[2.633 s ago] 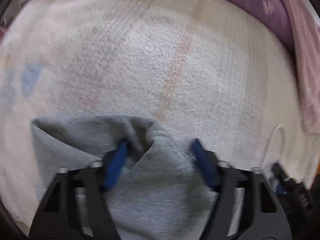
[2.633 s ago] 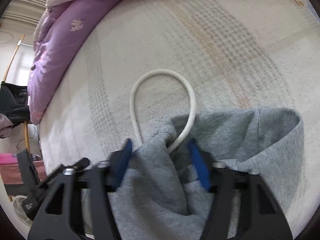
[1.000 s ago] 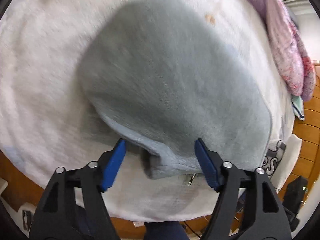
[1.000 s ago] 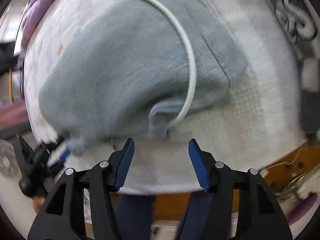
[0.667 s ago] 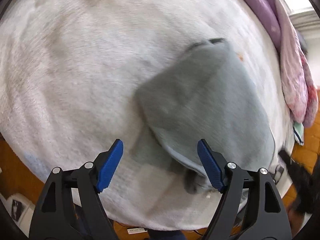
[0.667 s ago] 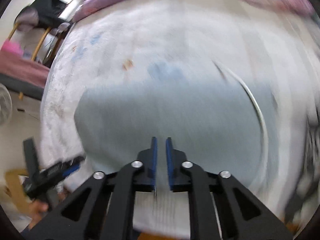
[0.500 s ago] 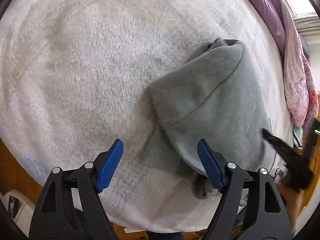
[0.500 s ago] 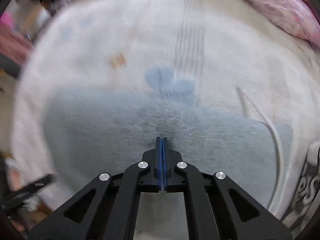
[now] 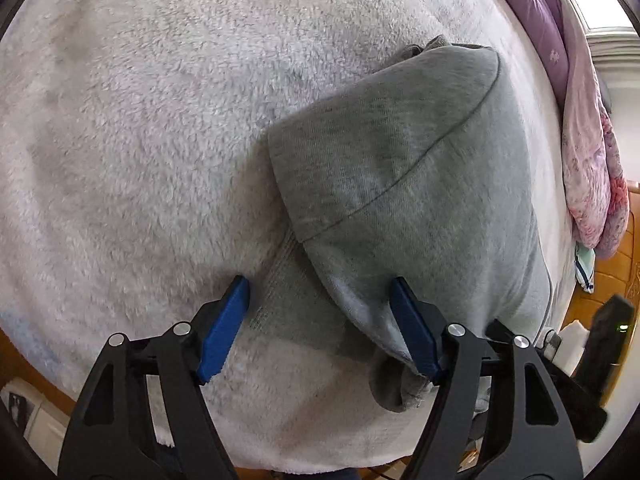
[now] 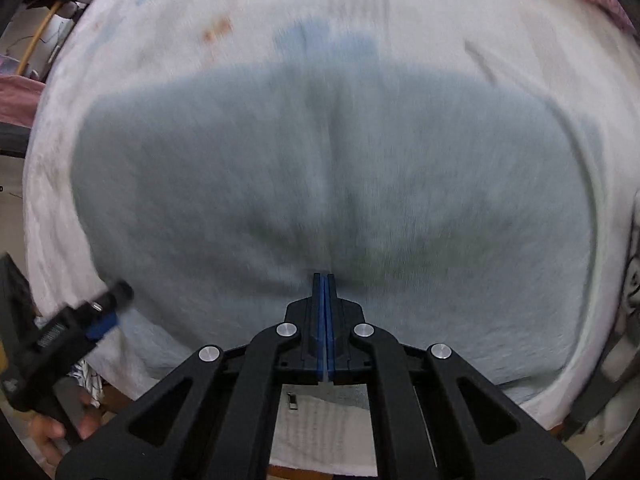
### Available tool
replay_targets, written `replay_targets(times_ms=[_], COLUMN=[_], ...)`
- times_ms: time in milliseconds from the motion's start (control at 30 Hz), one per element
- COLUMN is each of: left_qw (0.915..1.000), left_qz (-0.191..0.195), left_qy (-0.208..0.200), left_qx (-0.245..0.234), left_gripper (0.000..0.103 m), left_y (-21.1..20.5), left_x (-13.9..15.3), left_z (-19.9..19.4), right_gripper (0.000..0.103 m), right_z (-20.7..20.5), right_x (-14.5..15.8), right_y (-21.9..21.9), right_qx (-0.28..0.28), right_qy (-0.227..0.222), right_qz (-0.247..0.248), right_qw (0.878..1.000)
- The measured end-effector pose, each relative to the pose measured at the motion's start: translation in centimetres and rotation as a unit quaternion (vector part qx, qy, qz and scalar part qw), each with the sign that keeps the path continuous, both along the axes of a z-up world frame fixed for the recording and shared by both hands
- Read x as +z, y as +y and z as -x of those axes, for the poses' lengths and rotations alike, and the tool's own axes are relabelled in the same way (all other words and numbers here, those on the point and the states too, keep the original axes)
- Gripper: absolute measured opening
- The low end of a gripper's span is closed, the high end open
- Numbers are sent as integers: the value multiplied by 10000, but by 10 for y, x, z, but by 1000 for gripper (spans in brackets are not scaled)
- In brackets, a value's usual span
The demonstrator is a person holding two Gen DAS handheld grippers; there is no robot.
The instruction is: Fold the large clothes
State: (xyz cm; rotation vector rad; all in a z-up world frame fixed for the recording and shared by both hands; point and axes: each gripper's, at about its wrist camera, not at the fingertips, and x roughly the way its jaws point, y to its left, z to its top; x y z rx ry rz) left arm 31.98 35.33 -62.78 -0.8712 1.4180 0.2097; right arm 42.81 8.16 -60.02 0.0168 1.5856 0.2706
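Left claw (image 9: 320, 316): mine; spread wide, grasping nothing, its blue pads either side of the ribbed hem
Sweatshirt (image 9: 408, 184): grey; folded on the white fleece blanket (image 9: 140, 120) covering the bed
Right claw (image 10: 324, 280): mine; clenched, pads pressed together over the sweatshirt; blurred, so I cannot tell whether cloth is pinched
Pink quilt (image 9: 588, 168): heaped along the far right edge of the bed
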Motion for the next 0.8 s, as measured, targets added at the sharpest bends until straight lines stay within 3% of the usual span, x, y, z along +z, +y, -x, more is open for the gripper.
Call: replay_targets(times_ms=[33,133,200,233,333,433,567,600,700,800], left_qw=[10000,9999,9998,9999,9995,9994,9972,9967,9952,9946], left_qz=[-2,-63,-69,125,42,121,529,599,649,591], left_qy=[3,96,136,70,2,-203,-498,-525,-691,-748], left_qx=[-47,-102,-110,-89,-326,-269,-155,-169,-246,-406], left_gripper=[72,53,25,16,12,11,10,10,4,4], left_y=[-1,-2,7,9,4,0,0,0,-1,-9], left_x=[-1,3,5,6,17,40,73,80,101,113], left_z=[0,-12,-6,-6,-16,-26,-28,-29,-31,-39], right_gripper=[0,0,0,1,5,5,6,11,47,52], right_z=[-1,-5,0,3,17,39,67,69,72,75], right_x=[-6,-9,-1,6,26,45,67,70,80,89], right_y=[-5,-21,-28,-29,-21,-7,18,24,44,57], right_qx=[-90,-481,-461,-425,-189,236,1024,1152,1383,1396], right_qy=[-11,100,37,-43,-310,-669,-969,-1044,-1409,-1494], right_qz=[-75,-456,-576,-611,-690,-956,-1697,-1779,-1967,-2195], right_qw=[9999,9978,9973,9972,9970,9929,9754,9717,9604,9539])
